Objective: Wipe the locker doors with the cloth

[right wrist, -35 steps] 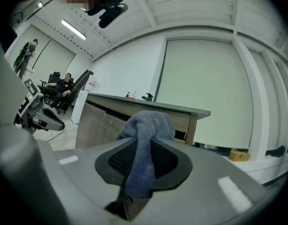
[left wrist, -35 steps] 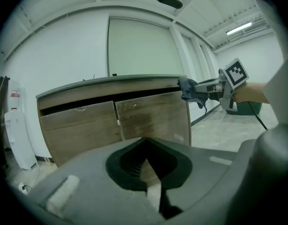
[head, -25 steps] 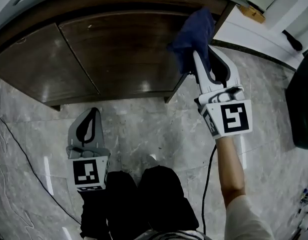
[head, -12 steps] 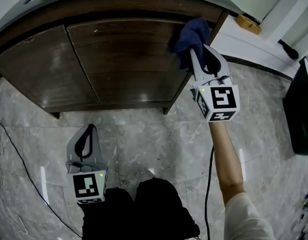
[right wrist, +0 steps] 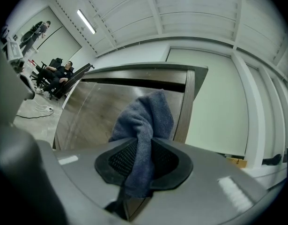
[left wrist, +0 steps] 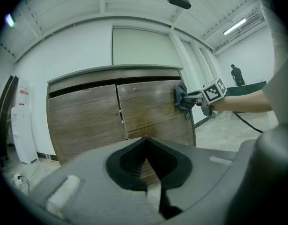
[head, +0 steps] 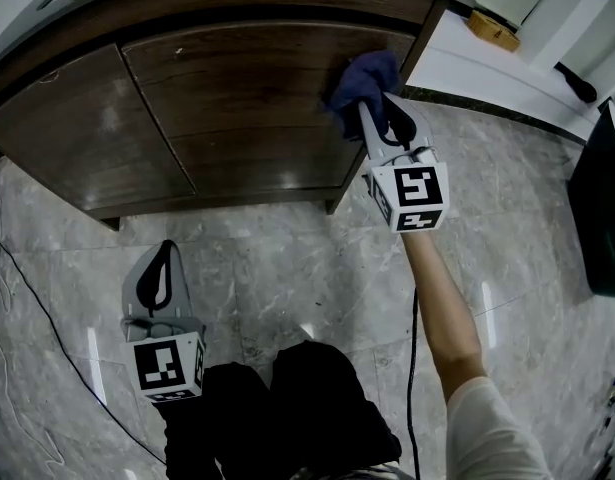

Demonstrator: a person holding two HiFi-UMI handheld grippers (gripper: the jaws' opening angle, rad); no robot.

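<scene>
1. The right gripper [head: 379,116] is clamped on the blue cloth [head: 359,76]. In the right gripper view the cloth runs down between the two jaws and bunches up in a wad above them.
2. That wad is pressed against the right locker door [head: 237,98], near its top right corner and just beside the locker's right edge. In the head view it's at roughly 1 o'clock from the middle.
3. The left locker door [head: 77,133] is over at about 10 o'clock, same dark wood grain, with a thin seam between the two doors.
4. The left gripper [head: 159,268] hangs low at about 7 o'clock over the grey marble floor [head: 287,258], well apart from the locker. Its jaws are closed up tight on each other with nothing between them. Its own view looks up at both doors, with the cloth way off at 2 o'clock.
5. The person's bare forearm [head: 442,308] runs from about 5 o'clock up to the right gripper, with a black cable [head: 414,368] hanging alongside it.
6. A second thin cable [head: 32,288] snakes across the floor at 8 o'clock.
7. The person's dark trousers [head: 307,398] fill the 6 o'clock spot.
</scene>
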